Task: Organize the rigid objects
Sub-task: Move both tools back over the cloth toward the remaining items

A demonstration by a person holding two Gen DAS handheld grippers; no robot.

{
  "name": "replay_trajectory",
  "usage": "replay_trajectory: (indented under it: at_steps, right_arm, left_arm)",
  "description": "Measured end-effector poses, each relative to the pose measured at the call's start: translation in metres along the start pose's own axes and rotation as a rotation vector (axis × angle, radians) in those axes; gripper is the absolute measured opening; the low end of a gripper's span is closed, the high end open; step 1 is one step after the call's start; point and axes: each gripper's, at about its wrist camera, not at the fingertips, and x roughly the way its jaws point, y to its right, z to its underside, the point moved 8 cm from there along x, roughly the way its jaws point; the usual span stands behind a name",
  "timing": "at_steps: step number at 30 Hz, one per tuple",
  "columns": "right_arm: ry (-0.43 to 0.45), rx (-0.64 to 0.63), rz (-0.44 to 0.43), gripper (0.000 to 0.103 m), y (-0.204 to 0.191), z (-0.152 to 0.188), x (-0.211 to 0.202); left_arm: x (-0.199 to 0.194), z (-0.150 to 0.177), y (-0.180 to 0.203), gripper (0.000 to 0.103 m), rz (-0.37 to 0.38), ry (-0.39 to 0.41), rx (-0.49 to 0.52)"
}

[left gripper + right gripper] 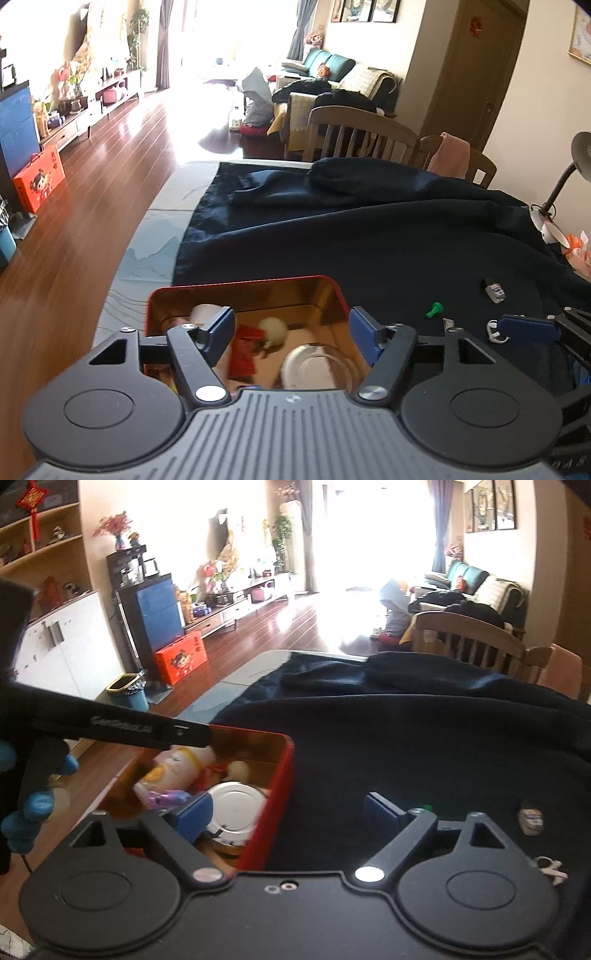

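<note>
A red tin box (243, 286) with a gold inside stands on the dark cloth. It holds a white ball (273, 329), a red packet (243, 350) and a lidded glass jar (314, 369). My left gripper (291, 326) hangs open over the box with nothing between its pads. My right gripper (288, 806) is open and empty, astride the red box's (284, 775) right wall. The right wrist view also shows a round metal lid (234, 805) and a yellow-white bottle (177, 771) inside. On the cloth to the right lie a green piece (434, 309), a small bottle (494, 290) and a white clip (493, 332).
A dark blue cloth (369, 240) covers most of the table; its left edge drops to a wooden floor (74, 240). Wooden chairs (354, 129) stand behind the table. A desk lamp (576, 158) is at the right. A blue-gloved hand (37, 805) holds the left gripper.
</note>
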Motion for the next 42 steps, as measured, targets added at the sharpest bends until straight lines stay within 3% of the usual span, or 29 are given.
replay_trajectory:
  at_steps: [5, 7, 23, 30, 42]
  right_arm:
    - [0.004, 0.021, 0.024, 0.100, 0.030, 0.006, -0.009]
    - [-0.001, 0.018, 0.038, 0.102, 0.042, 0.007, -0.011]
    - [-0.064, 0.020, 0.081, 0.103, 0.143, 0.042, -0.024]
    - [-0.119, 0.024, 0.135, 0.103, 0.202, 0.066, -0.018]
    - [-0.170, -0.013, 0.145, 0.103, 0.258, 0.084, 0.001]
  left_arm:
    - [0.002, 0.002, 0.029, 0.071, 0.005, 0.001, 0.016]
    - [0.003, 0.003, 0.041, 0.076, 0.008, -0.001, 0.017]
    - [0.038, 0.013, 0.133, 0.078, 0.005, -0.038, 0.065]
    - [0.062, 0.030, 0.170, 0.078, 0.029, -0.098, 0.092]
    - [0.108, 0.047, 0.196, 0.078, -0.013, -0.164, 0.059]
